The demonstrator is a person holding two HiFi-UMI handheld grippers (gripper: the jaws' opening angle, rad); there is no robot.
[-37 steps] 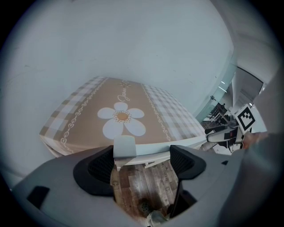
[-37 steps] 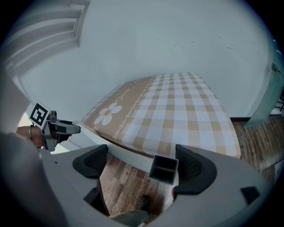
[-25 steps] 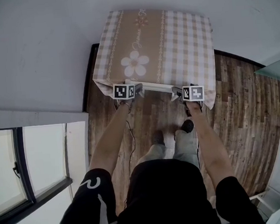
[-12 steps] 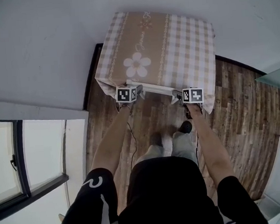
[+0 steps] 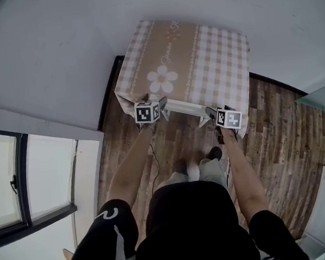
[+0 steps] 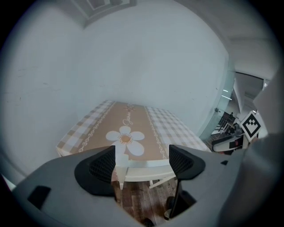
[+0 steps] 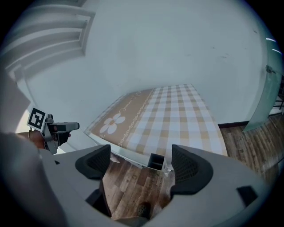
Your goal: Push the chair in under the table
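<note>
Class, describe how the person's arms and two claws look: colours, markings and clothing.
The left claw and right claw each have grey bodies with black meshed pads and carry a white cube with black square markers. The person wears a black short-sleeved top with white print.

I see the table (image 5: 219, 52) set against the pale wall (image 5: 59, 45), its top level and covered by a beige-and-white checked cloth (image 5: 226, 87) that hangs over the edges. A brown band on the cloth carries a white daisy (image 5: 162, 79). The chair (image 5: 181, 104) is white and sits tucked in at the table's near side. From above I make out only its top rail, running along the cloth's hem, with the seat hidden under the top. Through the left gripper view, a white post drops from the rail's left end toward the wood floor (image 5: 280, 122).
</note>
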